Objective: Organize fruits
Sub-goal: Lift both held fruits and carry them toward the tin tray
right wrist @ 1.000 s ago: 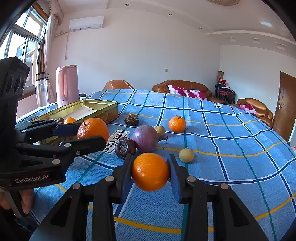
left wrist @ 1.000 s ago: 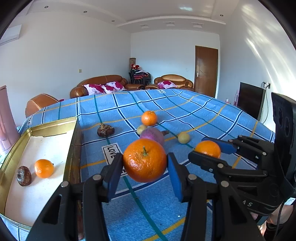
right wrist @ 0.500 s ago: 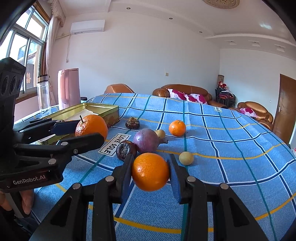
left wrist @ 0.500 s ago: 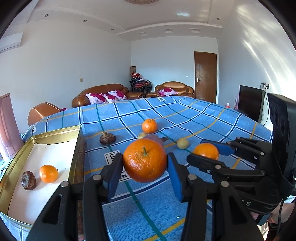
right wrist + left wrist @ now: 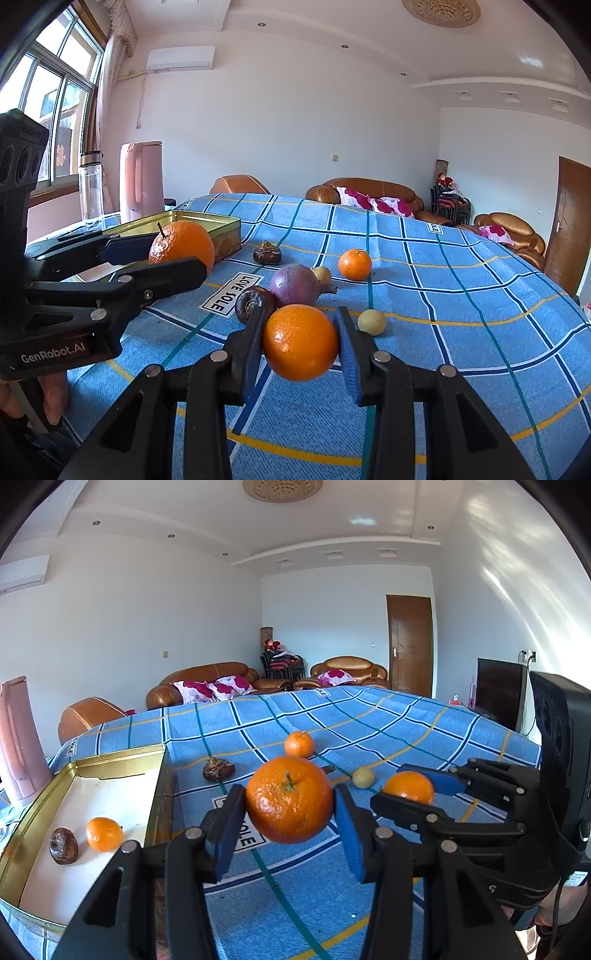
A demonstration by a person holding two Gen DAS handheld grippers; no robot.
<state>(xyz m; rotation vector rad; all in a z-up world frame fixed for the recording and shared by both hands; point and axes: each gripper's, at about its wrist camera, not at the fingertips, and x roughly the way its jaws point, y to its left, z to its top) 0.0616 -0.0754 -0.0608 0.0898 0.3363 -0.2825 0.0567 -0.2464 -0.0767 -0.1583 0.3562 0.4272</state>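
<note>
While held above the blue checked cloth (image 5: 369,716), clamped between blue pads (image 5: 225,827) of left gripper (image 5: 290,821): stemmed orange (image 5: 289,799), stem facing camera, clear of cloth. Pointed slightly downward along the table. Seen from right wrist view, same left gripper (image 5: 155,254) reaching in from left edge, level, fingers stacked one above the other, stemmed orange (image 5: 181,243) pinched at their tips in front of the tin. At lower left of that view, part of a hand (image 5: 44,402) wrapped round the handle.

Left of left gripper: gold tin (image 5: 122,755), open, white inside, holding a small orange (image 5: 104,833) and a dark wrinkled fruit (image 5: 63,845) just beside it.

On cloth past the tin: a second dark fruit (image 5: 218,769), a tangerine (image 5: 299,744) further back, a pale round fruit (image 5: 364,777) to its right. From right wrist view also: a purple fruit (image 5: 295,286) touching a dark round fruit (image 5: 253,302), both near the "LOVE SOLE" label (image 5: 231,297).

Right side: right gripper (image 5: 301,349) closed on smooth orange (image 5: 300,341), pads pressing both flanks, fruit lifted off cloth, tilted slightly down. In left wrist view, right gripper (image 5: 413,788) entering from right edge, turned on its side, smooth orange (image 5: 409,787) at fingertips, near pale round fruit.
</note>
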